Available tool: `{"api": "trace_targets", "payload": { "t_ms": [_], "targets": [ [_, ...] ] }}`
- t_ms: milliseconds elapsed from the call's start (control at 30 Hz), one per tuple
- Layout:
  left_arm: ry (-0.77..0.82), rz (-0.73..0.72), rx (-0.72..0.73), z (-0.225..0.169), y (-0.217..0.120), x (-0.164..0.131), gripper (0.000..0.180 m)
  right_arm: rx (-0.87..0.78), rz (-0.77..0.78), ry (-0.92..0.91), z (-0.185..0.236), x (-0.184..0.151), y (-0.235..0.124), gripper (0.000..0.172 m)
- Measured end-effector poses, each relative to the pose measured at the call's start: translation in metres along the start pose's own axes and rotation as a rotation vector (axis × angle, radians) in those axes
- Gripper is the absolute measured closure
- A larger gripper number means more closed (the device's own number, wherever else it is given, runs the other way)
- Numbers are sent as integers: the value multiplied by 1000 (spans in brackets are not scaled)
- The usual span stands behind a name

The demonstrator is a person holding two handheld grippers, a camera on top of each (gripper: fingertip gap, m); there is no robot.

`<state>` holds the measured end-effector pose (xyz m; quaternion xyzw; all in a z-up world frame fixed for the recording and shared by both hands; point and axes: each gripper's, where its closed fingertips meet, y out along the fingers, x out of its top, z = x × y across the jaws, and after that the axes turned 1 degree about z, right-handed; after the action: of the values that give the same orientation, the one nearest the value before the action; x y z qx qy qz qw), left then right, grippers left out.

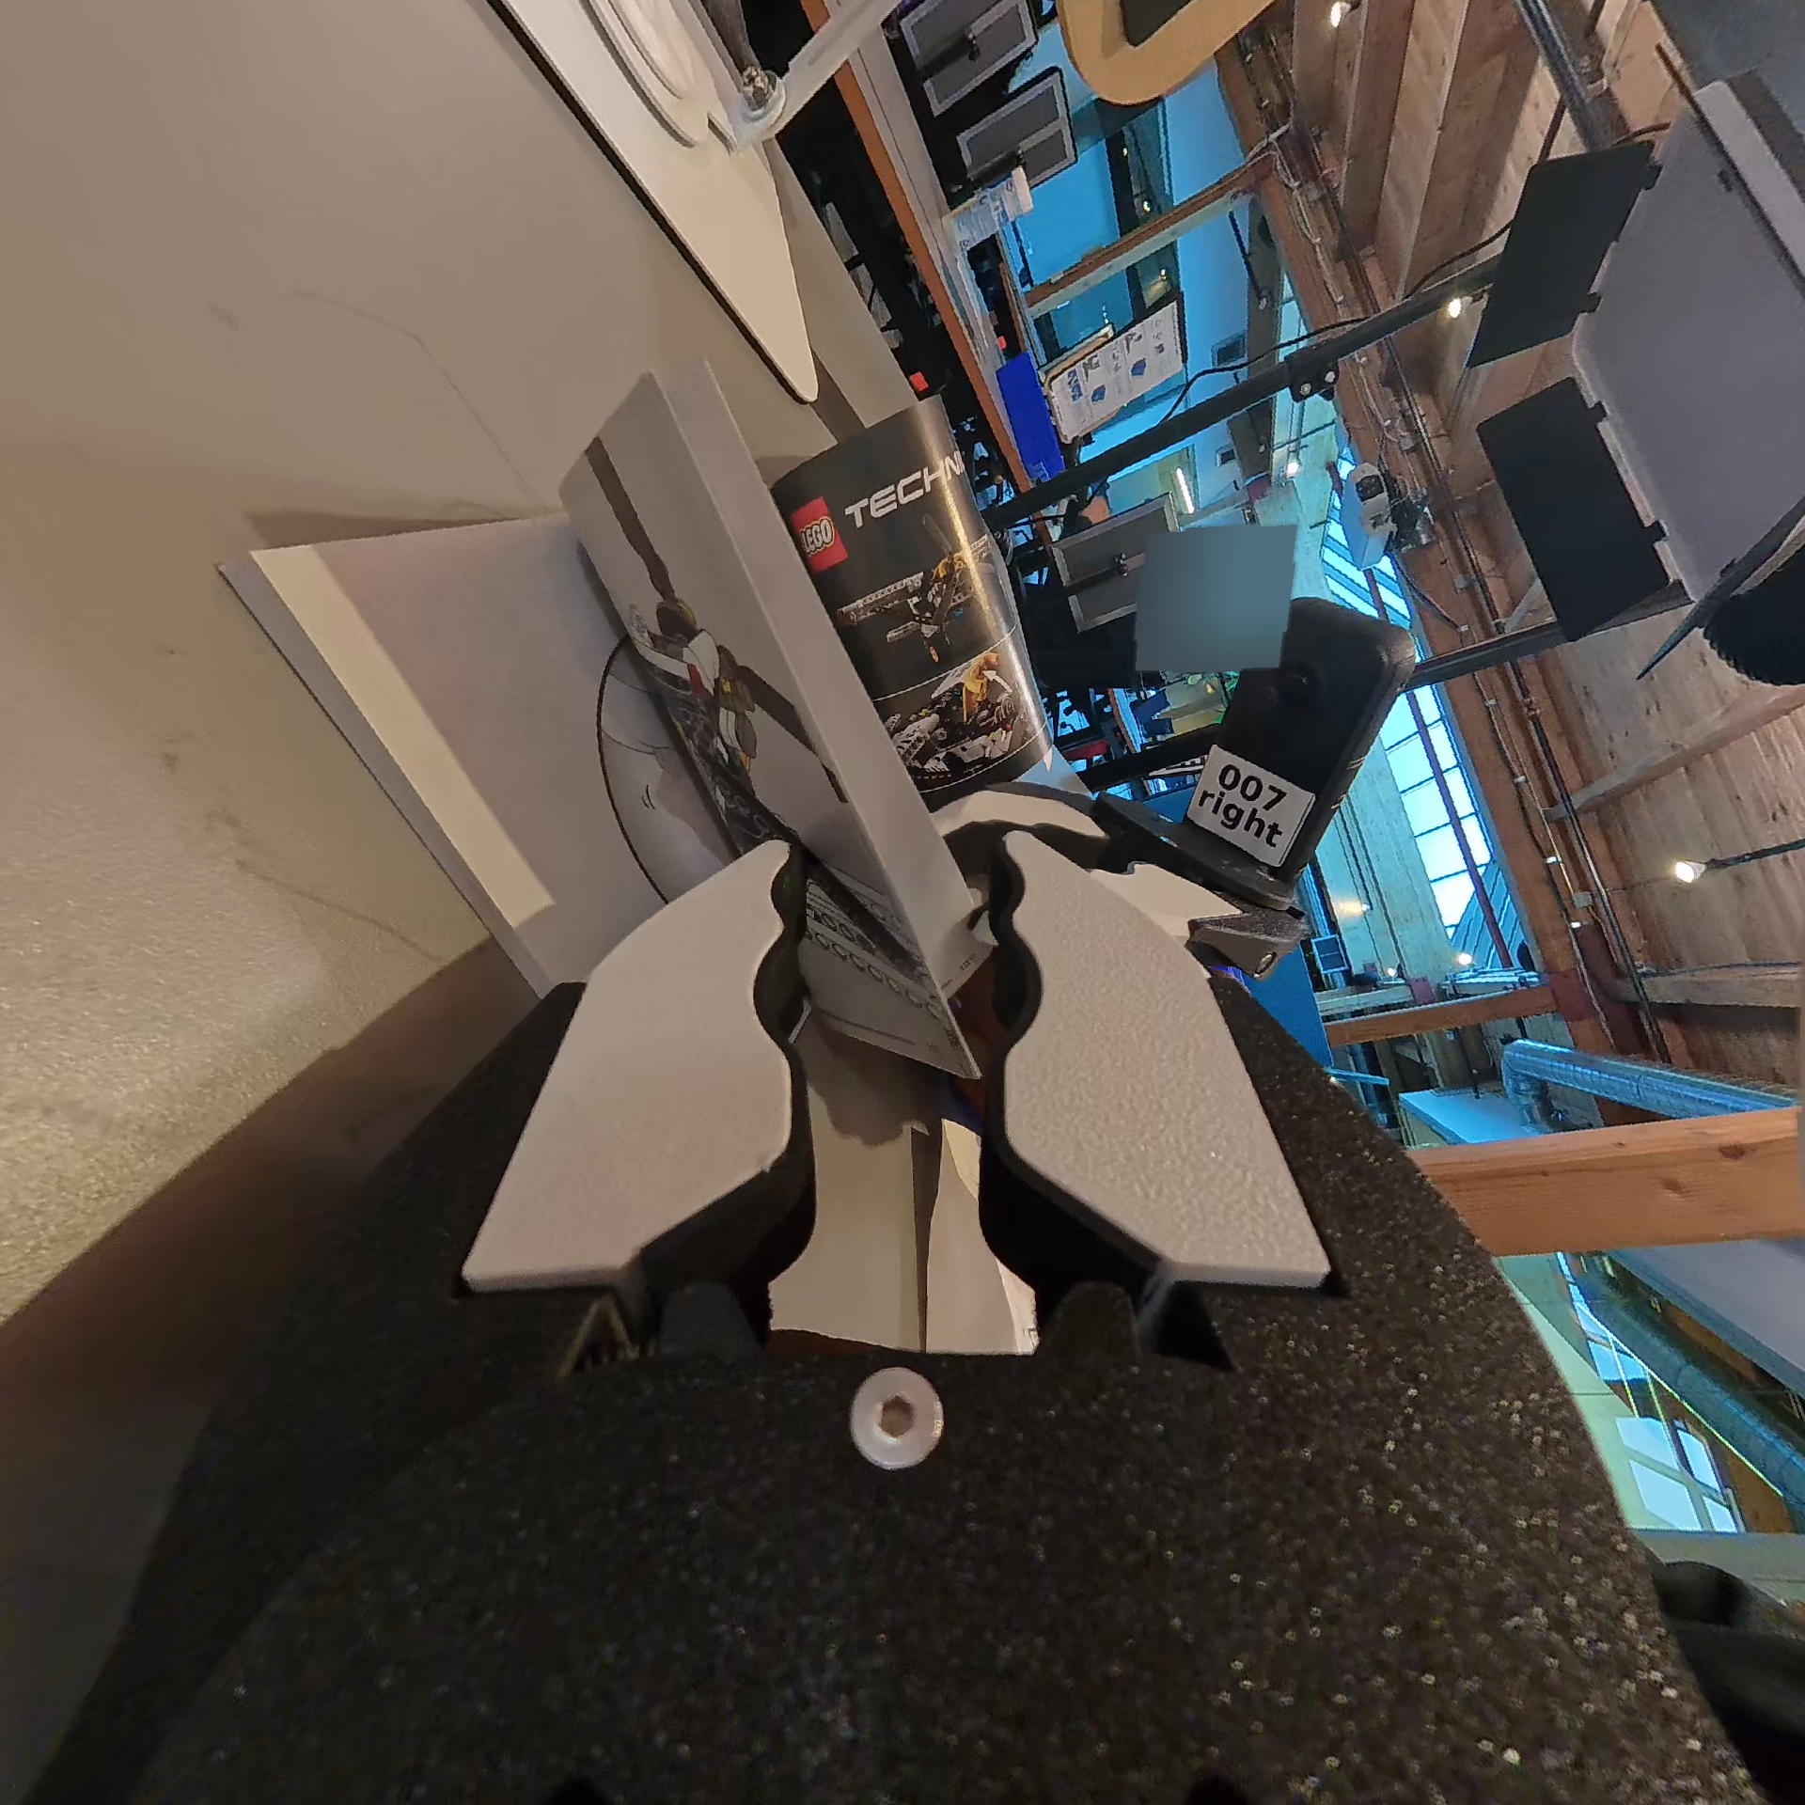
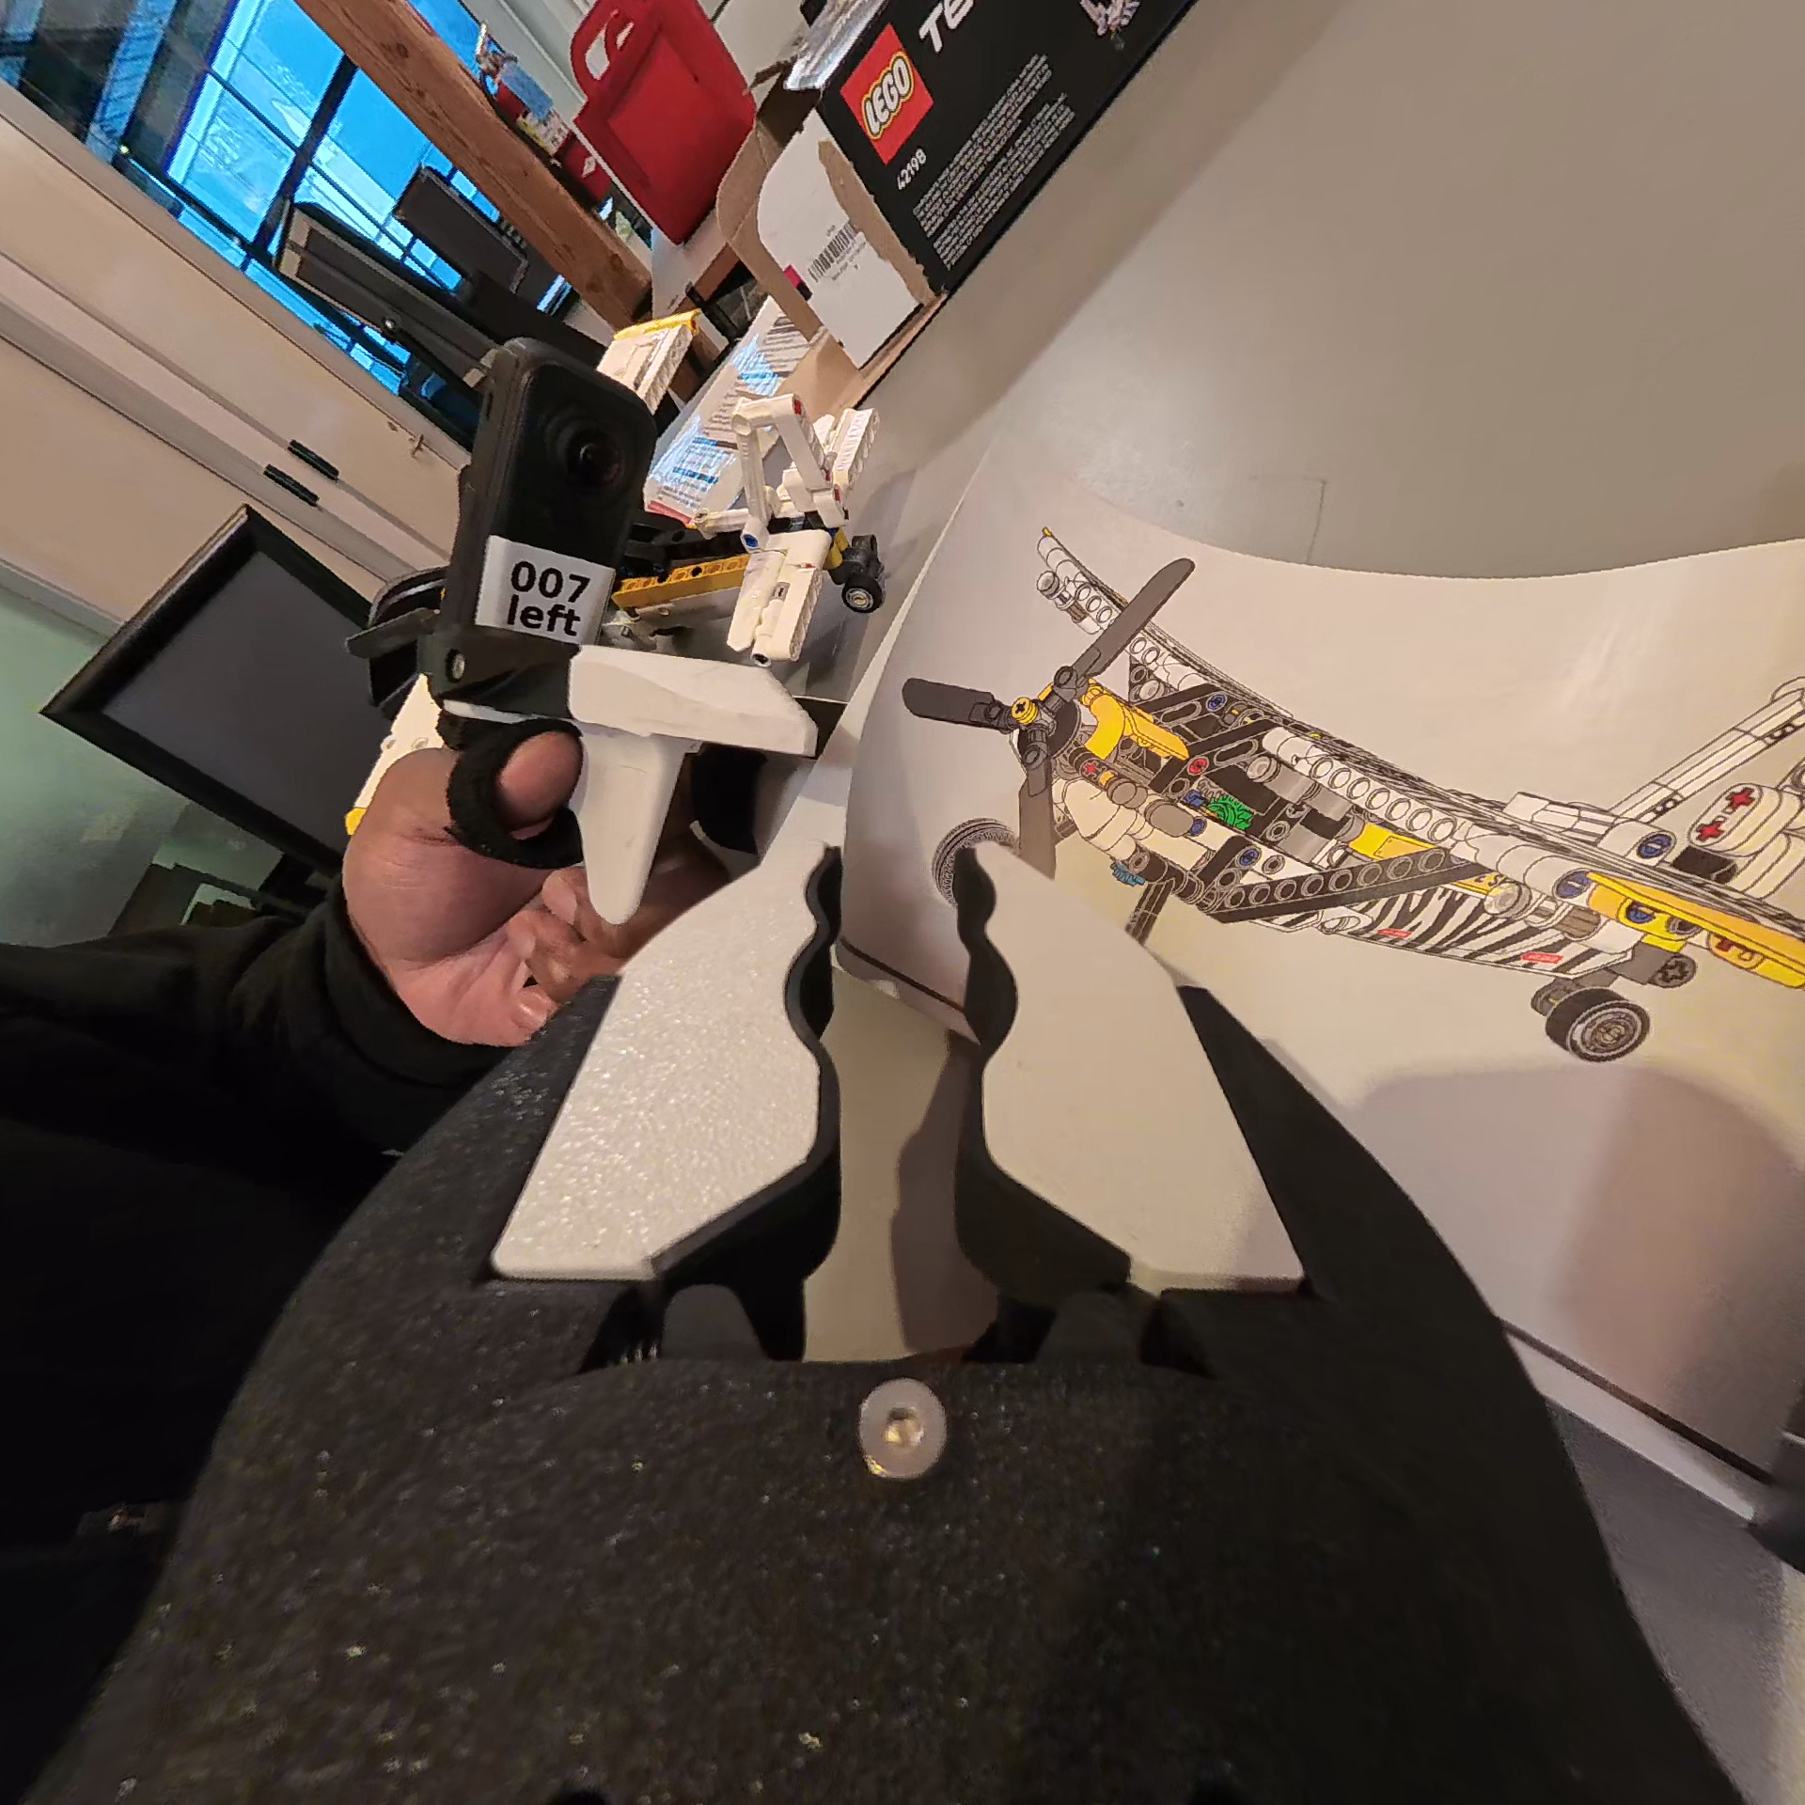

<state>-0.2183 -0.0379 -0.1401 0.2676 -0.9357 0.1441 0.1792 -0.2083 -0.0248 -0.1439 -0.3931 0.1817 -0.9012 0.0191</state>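
Note:
My left gripper is shut on an instruction booklet. The pages stand fanned between its pads, with the dark cover behind. In the right wrist view a large page with an aeroplane drawing curves up. Its lower left edge lies between the fingers of my right gripper. That gripper is open, with a gap still showing between its pads and the sheet. The left gripper's body is held by a hand just behind the page, and its fingertips are hidden there. The right gripper's camera shows close beside the booklet.
A brick-built aeroplane model stands on the table behind the page. A black toy box and a red bag are farther back. A dark monitor is at the left. The pale table carries a white sheet. My left gripper's tips are some 15 centimetres from the brick-built aeroplane model.

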Motion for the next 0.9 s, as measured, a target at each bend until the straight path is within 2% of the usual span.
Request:
{"api": "trace_targets", "payload": {
  "t_ms": [267,600,900],
  "targets": [
    [17,-3,14,1,0,1,144,18,-43,-1,5,2,-7,171],
    [23,-15,22,2,0,2,144,55,-99,-51,18,0,-19,172],
    [30,-13,14,-1,2,0,143,54,-84,-85,22,-4,-12,170]
  ]
}}
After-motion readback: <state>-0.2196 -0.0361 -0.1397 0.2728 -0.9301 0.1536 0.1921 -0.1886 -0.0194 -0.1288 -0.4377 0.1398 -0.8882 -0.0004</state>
